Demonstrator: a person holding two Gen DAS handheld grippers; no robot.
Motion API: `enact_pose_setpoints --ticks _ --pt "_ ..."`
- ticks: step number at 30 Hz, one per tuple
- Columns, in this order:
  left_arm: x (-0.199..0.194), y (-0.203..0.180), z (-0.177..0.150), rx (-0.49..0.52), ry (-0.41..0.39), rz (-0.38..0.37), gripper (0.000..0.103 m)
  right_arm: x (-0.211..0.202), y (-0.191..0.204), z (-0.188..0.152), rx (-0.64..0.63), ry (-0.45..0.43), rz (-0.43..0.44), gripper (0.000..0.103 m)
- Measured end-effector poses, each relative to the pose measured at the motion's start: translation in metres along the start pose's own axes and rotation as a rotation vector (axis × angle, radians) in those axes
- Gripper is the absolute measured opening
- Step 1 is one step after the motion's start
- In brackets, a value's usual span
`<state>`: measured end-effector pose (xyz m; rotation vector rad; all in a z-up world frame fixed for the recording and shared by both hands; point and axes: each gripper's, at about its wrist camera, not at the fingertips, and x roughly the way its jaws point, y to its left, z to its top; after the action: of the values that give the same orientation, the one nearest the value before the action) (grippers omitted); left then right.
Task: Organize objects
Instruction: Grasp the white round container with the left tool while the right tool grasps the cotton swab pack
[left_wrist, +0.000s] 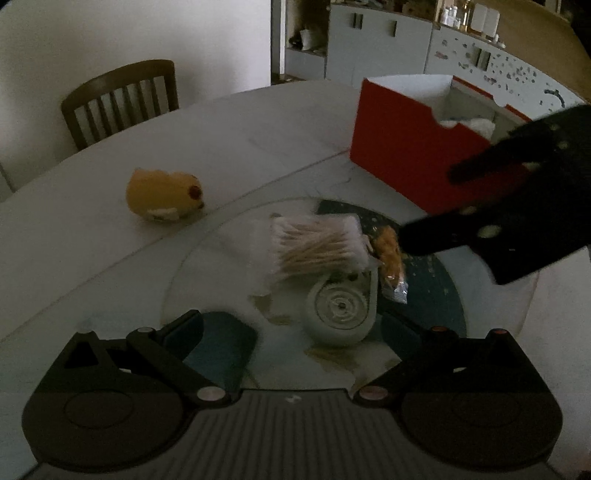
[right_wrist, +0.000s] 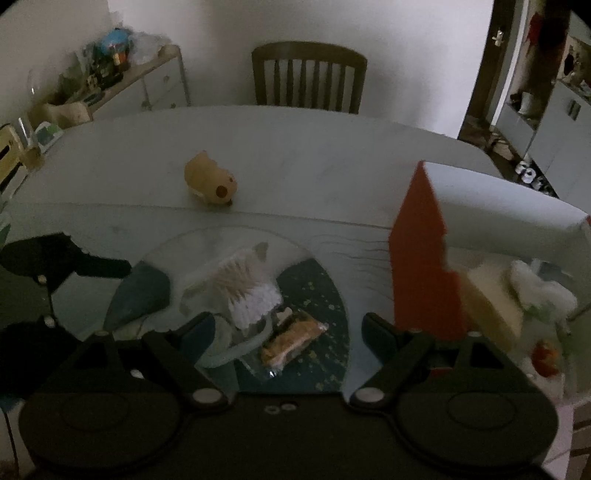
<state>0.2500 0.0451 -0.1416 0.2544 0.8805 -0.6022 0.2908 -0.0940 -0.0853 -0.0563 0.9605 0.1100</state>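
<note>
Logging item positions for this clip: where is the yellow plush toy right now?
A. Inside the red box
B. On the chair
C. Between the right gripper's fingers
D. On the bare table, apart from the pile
D: the plush toy sits alone on the table, beyond the cotton swabs and snack packet, outside the red box.

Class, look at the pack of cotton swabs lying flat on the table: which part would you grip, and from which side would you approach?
Grip the pack of cotton swabs across its narrow width at mid-length, coming down from above. It lies flat, and the snack packet crowds one end.
</note>
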Motion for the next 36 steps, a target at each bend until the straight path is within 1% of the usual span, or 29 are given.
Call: enact_pose_setpoints --ticks 7,14,16,18,20,22,23,24,26,28,29,30,33,36 --pt "0.022 -0.015 -0.007 0.046 0.002 0.021 0.103 0.029 0.008 0.008 -0.046 0.048 0.038 0.085" --pt "0.03 -0.018 -0.007 0.048 -0.018 0.015 0.101 0.052 0.011 0.016 -0.071 0.081 0.056 0.083" --pt "0.032 -0.018 -0.006 0.043 -0.02 0.006 0.095 0.057 0.012 0.018 -0.075 0.09 0.065 0.079" --pt "0.034 -0.019 -0.006 0.047 -0.018 0.003 0.089 0.062 0.013 0.019 -0.078 0.103 0.069 0.068" --pt "0.036 -0.02 -0.005 0.052 -0.023 -0.003 0.087 0.069 0.013 0.02 -0.079 0.116 0.073 0.065" --pt "0.036 -0.021 -0.004 0.057 -0.027 -0.007 0.082 0.072 0.012 0.021 -0.075 0.117 0.079 0.064" --pt "0.036 -0.022 -0.003 0.058 -0.03 -0.009 0.08 0.072 0.012 0.021 -0.071 0.117 0.083 0.062" --pt "0.037 -0.022 -0.002 0.059 -0.033 -0.011 0.076 0.073 0.012 0.022 -0.069 0.116 0.086 0.059" --pt "0.037 -0.021 -0.001 0.068 -0.034 -0.017 0.071 0.073 0.012 0.023 -0.066 0.115 0.094 0.055" --pt "0.036 -0.023 0.0 0.088 -0.035 -0.026 0.06 0.074 0.013 0.024 -0.066 0.116 0.097 0.053" --pt "0.035 -0.025 0.0 0.101 -0.036 -0.03 0.057 0.075 0.013 0.024 -0.065 0.117 0.101 0.05" --pt "0.034 -0.028 0.0 0.12 -0.039 -0.031 0.052 0.075 0.012 0.024 -0.062 0.119 0.103 0.048" --pt "0.034 -0.034 0.001 0.155 -0.036 -0.016 0.052 0.072 0.011 0.025 -0.059 0.118 0.101 0.043" --pt "0.036 -0.03 0.004 0.126 -0.021 -0.024 0.052 0.068 0.011 0.026 -0.049 0.107 0.091 0.039"
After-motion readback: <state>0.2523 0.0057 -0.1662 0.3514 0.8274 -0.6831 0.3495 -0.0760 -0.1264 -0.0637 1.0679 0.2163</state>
